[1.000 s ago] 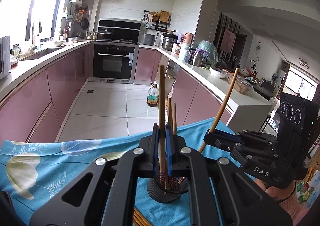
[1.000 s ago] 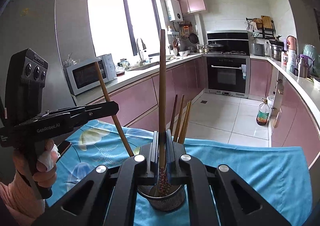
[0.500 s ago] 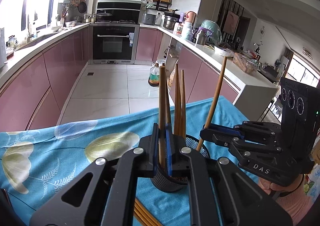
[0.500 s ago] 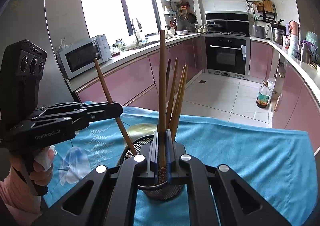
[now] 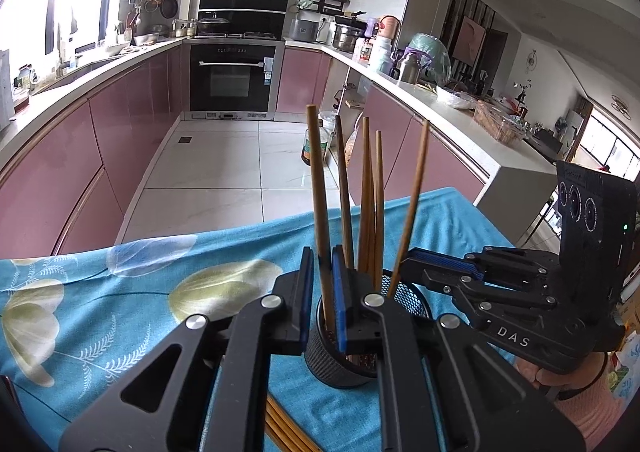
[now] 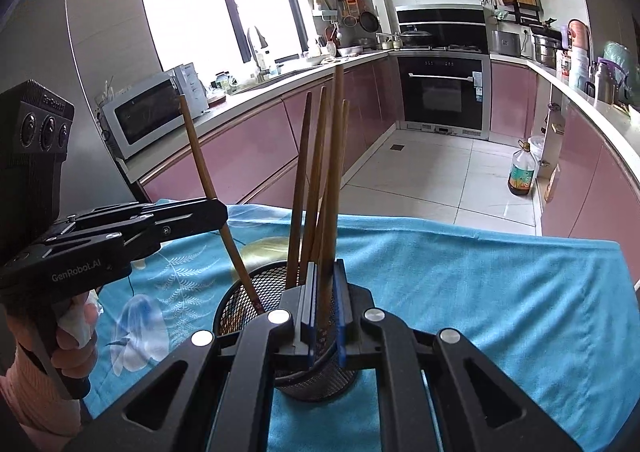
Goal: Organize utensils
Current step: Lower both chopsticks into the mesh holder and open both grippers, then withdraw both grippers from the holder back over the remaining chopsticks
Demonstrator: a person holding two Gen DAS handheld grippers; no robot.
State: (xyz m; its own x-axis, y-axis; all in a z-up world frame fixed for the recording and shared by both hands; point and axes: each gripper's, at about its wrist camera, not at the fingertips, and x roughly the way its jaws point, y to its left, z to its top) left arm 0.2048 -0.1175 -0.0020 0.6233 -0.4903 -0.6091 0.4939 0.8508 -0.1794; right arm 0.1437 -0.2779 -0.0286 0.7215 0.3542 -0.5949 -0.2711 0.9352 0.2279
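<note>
Turquoise cloth [image 5: 120, 292] over the counter, printed with pale yellow-white tulips and white fern sprigs; black mesh holder [image 5: 340, 364] on it; brown wooden chopsticks [image 5: 370, 204] standing inside, darker speckled tips; both claws black with blue pads [image 6: 341, 316]; mauve-pink cabinets [image 5: 48, 180]; white floor tiles [image 5: 224, 172]; black oven [image 5: 232, 80].

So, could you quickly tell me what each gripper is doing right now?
Left gripper: shut on a chopstick standing in the mesh cup.
Right gripper: shut on another chopstick, also in the cup.
</note>
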